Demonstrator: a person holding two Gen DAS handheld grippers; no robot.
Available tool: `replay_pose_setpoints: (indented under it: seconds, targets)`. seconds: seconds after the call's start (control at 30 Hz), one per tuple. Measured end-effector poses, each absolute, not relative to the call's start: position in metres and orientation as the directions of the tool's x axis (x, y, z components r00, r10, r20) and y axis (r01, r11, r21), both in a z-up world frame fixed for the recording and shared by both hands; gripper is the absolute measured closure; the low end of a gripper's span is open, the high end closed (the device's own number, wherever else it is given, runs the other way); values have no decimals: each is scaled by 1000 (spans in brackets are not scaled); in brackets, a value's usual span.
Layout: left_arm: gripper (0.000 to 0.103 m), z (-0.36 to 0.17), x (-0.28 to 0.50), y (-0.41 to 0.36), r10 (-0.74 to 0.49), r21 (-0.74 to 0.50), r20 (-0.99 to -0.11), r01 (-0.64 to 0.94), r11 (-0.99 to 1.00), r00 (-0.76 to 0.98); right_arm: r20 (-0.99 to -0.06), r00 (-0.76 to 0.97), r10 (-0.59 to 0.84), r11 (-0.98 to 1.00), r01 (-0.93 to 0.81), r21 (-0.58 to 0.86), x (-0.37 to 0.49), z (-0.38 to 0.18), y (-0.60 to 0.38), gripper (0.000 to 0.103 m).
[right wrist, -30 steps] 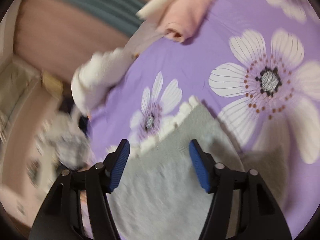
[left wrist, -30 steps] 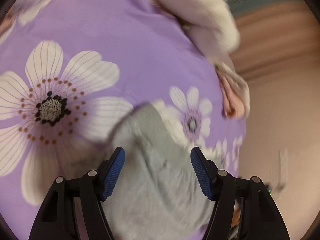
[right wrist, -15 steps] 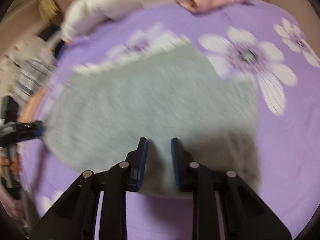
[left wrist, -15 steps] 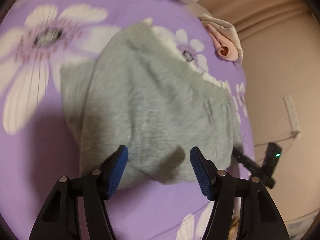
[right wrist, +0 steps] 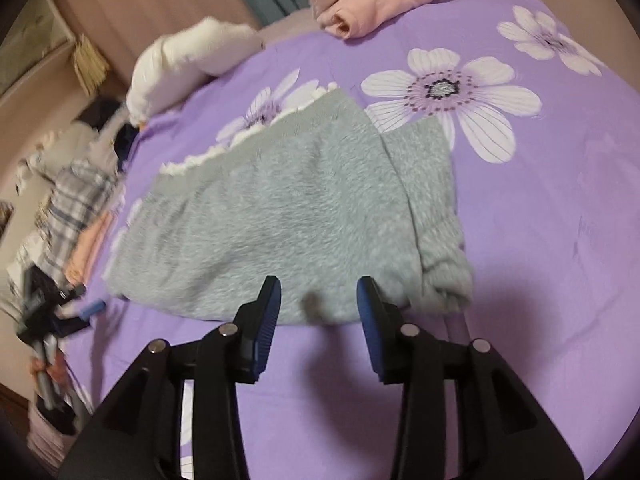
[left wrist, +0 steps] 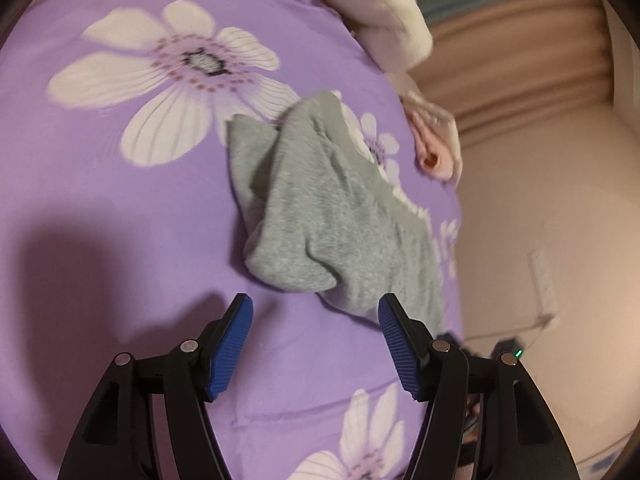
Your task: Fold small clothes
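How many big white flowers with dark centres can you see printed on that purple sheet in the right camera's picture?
1 with a plainly dark centre, just beyond the grey garment. Smaller, paler flowers sit at the far right and partly under the garment's frilled edge; more may be hidden.

A fuzzy grey garment (right wrist: 280,216) with a white scalloped trim lies ahead of the black gripper's blue-padded fingers (right wrist: 267,316). Beneath it spreads a purple bedsheet (right wrist: 560,208) printed with large white flowers with dark dotted centres. Beyond sit a folded pale pink cloth (right wrist: 372,4) and a fluffy white one (right wrist: 188,56).
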State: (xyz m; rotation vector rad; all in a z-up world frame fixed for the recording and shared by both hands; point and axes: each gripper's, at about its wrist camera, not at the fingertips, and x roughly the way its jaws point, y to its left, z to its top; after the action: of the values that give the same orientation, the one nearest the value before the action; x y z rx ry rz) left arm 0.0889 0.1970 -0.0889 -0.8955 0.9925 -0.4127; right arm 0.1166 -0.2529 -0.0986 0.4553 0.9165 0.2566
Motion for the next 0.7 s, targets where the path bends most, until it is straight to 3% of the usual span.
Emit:
replay_pose_setpoints:
  seconds: [0.1, 0.33, 0.37, 0.5, 0.7]
  targets:
    - [39, -98, 92, 201, -687, -853, -484, -120, 507, 542, -672, 606, 425, 832, 30, 553, 105, -102, -264, 63]
    - [41, -111, 111, 188, -656, -871, -470, -188, 455, 590, -613, 630, 476, 707, 141, 693, 84, -122, -283, 63]
    - [43, -114, 112, 187, -649, -869, -475, -199, 453, 594, -604, 633, 485, 684, 156, 712, 82, -125, -285, 63]
    - [84, -120, 114, 192, -608, -848, -513, -249, 468, 606, -577, 645, 501, 614, 206, 762, 75, -137, -294, 63]
    - [87, -117, 115, 200, -552, -804, -567, -268, 530, 612, -517, 682, 517, 525, 224, 821, 72, -141, -301, 64]
